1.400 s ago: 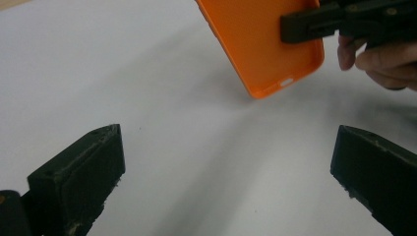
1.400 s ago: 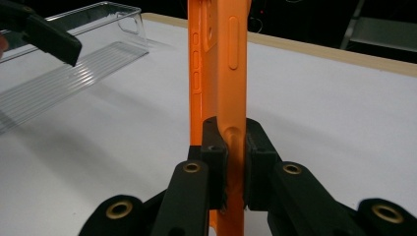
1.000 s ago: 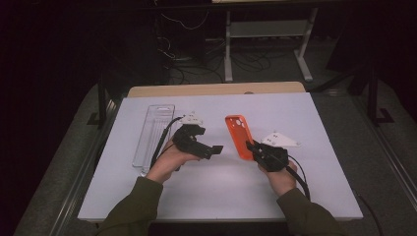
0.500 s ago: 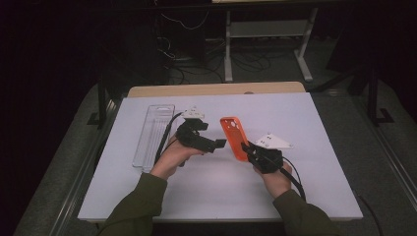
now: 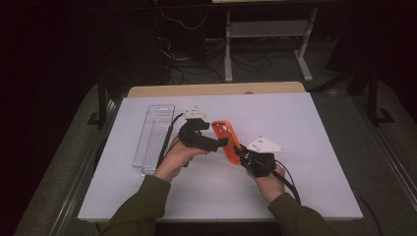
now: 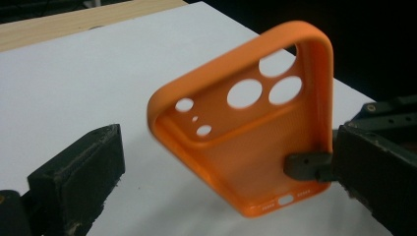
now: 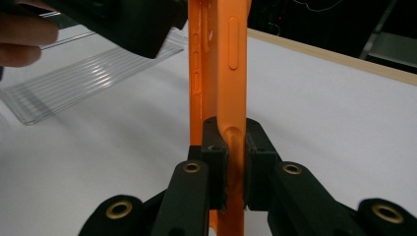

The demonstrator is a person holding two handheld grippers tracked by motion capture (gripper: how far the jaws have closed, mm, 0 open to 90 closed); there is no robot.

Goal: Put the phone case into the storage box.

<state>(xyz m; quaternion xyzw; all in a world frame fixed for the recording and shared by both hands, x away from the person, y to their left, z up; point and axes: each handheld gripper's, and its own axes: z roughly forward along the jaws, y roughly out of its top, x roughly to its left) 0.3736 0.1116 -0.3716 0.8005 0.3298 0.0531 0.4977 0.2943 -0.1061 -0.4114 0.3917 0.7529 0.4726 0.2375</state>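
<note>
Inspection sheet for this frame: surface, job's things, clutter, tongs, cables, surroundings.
Surface: white tabletop, wooden strip along its far edge.
Job's things: orange phone case held off the table, edge-on between the right pads.
Clutter: clear plastic tray lying flat at the left.
Tongs: right tongs shut on the case's side wall; left tongs open, the case between them.
Cables: black cable trailing from the right tongs.
Surroundings: dark room, table frame and floor wires behind.

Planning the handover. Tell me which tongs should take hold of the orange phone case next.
Left. The right tongs already clamp the orange phone case by one side wall, holding it above the table. The left tongs stand open right beside it, with the case between their jaws.
</note>
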